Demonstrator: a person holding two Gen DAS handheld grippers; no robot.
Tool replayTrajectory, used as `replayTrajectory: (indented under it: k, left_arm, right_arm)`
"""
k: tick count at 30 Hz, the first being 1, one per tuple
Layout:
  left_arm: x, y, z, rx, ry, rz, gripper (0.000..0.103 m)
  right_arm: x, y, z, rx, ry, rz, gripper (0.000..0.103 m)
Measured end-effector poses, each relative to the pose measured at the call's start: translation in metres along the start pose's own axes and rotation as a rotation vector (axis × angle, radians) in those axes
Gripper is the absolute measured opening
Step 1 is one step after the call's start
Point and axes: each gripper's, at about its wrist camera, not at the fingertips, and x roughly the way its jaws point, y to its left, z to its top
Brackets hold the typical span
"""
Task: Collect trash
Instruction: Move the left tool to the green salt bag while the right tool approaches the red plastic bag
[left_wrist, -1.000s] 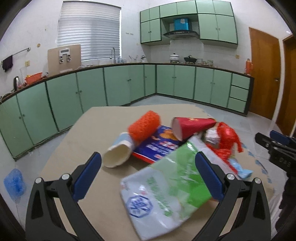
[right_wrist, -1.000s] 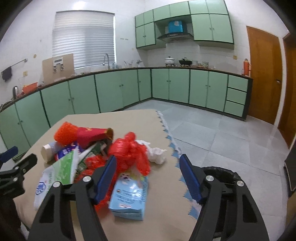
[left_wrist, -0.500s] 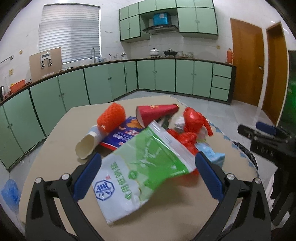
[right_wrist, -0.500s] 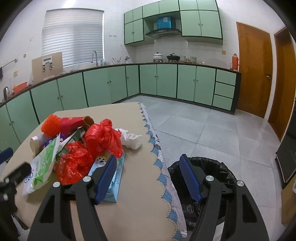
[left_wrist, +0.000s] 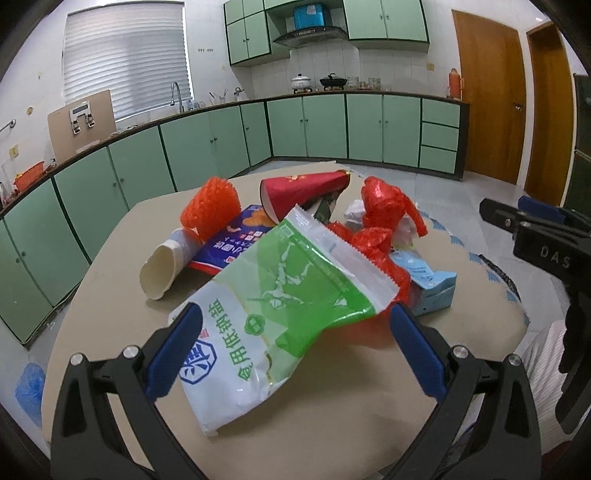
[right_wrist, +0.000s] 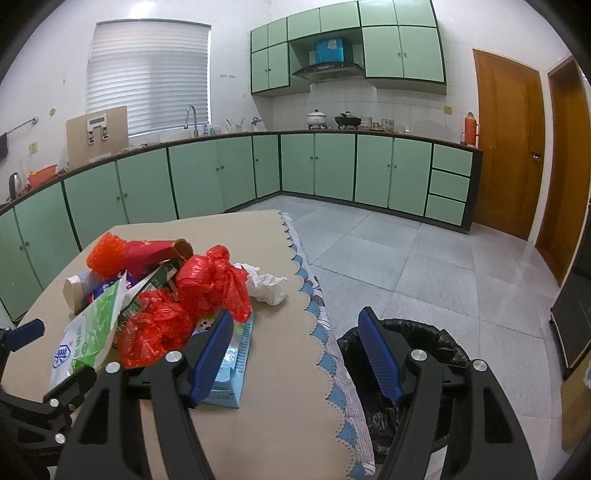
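Your left gripper (left_wrist: 293, 349) is spread wide, fingers either side of the green-and-white bag (left_wrist: 273, 314), not pinching it. The trash pile sits on the beige table (left_wrist: 110, 266). Left to right in the left wrist view: white paper cup (left_wrist: 162, 266) on its side, orange mesh roll (left_wrist: 210, 205) touching it, blue-red packet (left_wrist: 236, 240) under both, red paper cone (left_wrist: 303, 194) behind, red plastic bags (left_wrist: 384, 218), light blue carton (left_wrist: 428, 284) at the right end. Your right gripper (right_wrist: 295, 354) is also wide open, holding nothing; its left finger is over the carton (right_wrist: 236, 365), its right over the black-lined bin (right_wrist: 424, 339) beside the table edge. Crumpled white tissue (right_wrist: 267, 286) lies just right of the red bags (right_wrist: 207, 284).
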Motion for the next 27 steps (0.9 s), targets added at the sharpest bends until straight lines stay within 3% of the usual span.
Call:
replayTrajectory:
  k: [3,5,6,11,14,16,19,22,27]
  left_arm:
    - [0.004,0.004,0.0,-0.014,0.011,0.011,0.096]
    - [0.005,0.01,0.002,-0.037,0.007,0.016,0.086]
    - [0.005,0.012,0.003,-0.045,0.007,0.012,0.076]
    - [0.011,0.027,0.006,-0.101,0.015,0.02,0.068]
    - [0.004,0.029,0.006,-0.109,0.016,-0.015,0.073]
    - [-0.005,0.022,0.006,-0.081,-0.004,-0.045,0.084]
    - [-0.01,0.005,0.003,-0.011,-0.025,-0.053,0.089]
    - [0.0,-0.005,0.0,0.03,0.013,-0.073,0.089]
    - [0.019,-0.006,-0.001,0.031,0.075,-0.03,0.089]
  right_arm:
    - [0.002,0.001,-0.001,-0.003,0.007,0.003,0.069]
    - [0.004,0.003,-0.003,-0.008,0.015,0.011,0.069]
    - [0.005,0.005,-0.003,-0.011,0.018,0.016,0.069]
    - [0.009,0.012,-0.01,-0.024,0.04,0.045,0.069]
    - [0.008,0.014,-0.012,-0.029,0.044,0.052,0.069]
    - [0.009,0.013,-0.011,-0.024,0.043,0.052,0.069]
    - [0.008,0.008,-0.01,-0.008,0.043,0.048,0.069]
    - [0.008,0.004,-0.01,0.001,0.042,0.039,0.069]
    - [0.009,0.0,-0.009,0.011,0.041,0.026,0.069]
